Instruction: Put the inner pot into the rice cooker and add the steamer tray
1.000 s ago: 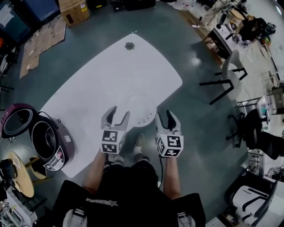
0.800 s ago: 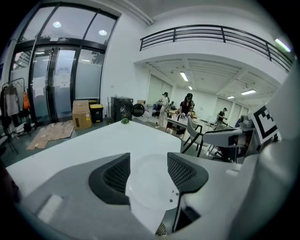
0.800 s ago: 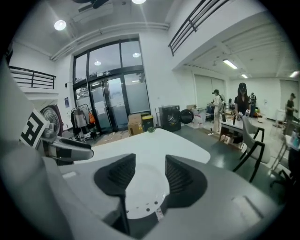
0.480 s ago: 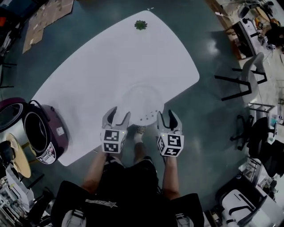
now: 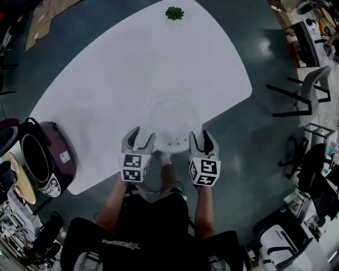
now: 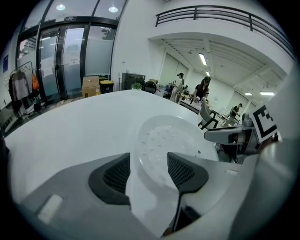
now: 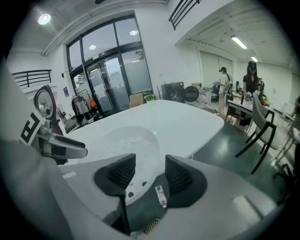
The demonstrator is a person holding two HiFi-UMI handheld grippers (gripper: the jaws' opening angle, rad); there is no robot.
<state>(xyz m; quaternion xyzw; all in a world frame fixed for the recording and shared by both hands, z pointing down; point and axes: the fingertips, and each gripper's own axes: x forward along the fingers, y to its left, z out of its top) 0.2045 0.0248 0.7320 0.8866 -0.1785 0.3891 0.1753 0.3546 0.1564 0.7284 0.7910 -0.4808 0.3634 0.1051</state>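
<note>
Flanking: left gripper (image 5: 142, 138) and right gripper (image 5: 201, 138) sat at either side of the tray's (image 5: 174, 119) near rim, about equally close to it.
Fingers (image 6: 115, 174): both pairs were released and spread. In each gripper view the tray rim showed in the gap, with the pads not pressing on it.
Tray: white, round and perforated, it lay flat on the desk (image 5: 122, 69), close to the near edge and straight ahead of the person.
Axis: being round, it had no long axis, so a hold on opposite rims, left and right, looked the natural one.
Cooker (image 5: 45, 159): it stood open at the desk's left corner, well apart from the tray. Whether the pot was seated inside could not be told.
Nearer hand: the left gripper was on the cooker's side for the carry.
Room: bare desk lay between tray and cooker, and a small plant (image 5: 174, 12) stood well off at the far end.
Risk: with the tray so near the edge, a nudge towards the person could probably tip it off.
</note>
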